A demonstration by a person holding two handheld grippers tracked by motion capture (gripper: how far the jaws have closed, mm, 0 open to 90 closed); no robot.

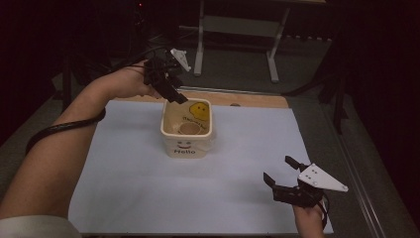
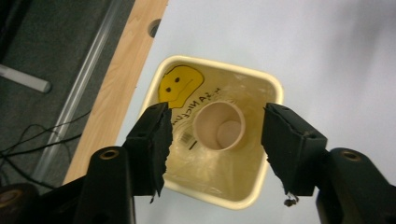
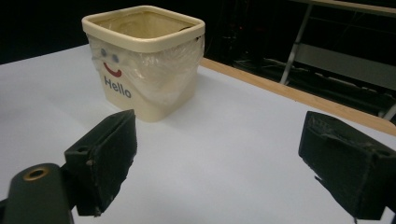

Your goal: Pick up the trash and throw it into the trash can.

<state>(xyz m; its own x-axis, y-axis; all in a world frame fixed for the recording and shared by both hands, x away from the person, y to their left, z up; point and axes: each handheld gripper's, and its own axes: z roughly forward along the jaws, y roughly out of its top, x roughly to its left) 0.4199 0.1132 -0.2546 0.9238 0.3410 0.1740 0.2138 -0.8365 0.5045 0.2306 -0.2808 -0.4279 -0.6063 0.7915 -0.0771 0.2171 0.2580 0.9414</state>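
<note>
Paper cup [image 2: 219, 127] inside cream bin [image 2: 270, 84], directly below parted left hand-held gripper [image 2: 215, 133]

Dim room, soft low-contrast frames

Cream square bin [image 1: 187, 130], upright on the white sheet, center of the high view, a bit toward 12 o'clock. Rounded rim, clear plastic liner folded over the top edge, front face printed with a smiley and "Hello". Yellow smiley print on the inner wall at the bin's 1 o'clock. Paper cup [image 2: 219, 126] lies at the bin's bottom, roughly centered, mouth facing up, tan-pink, nothing visible inside it.
</note>
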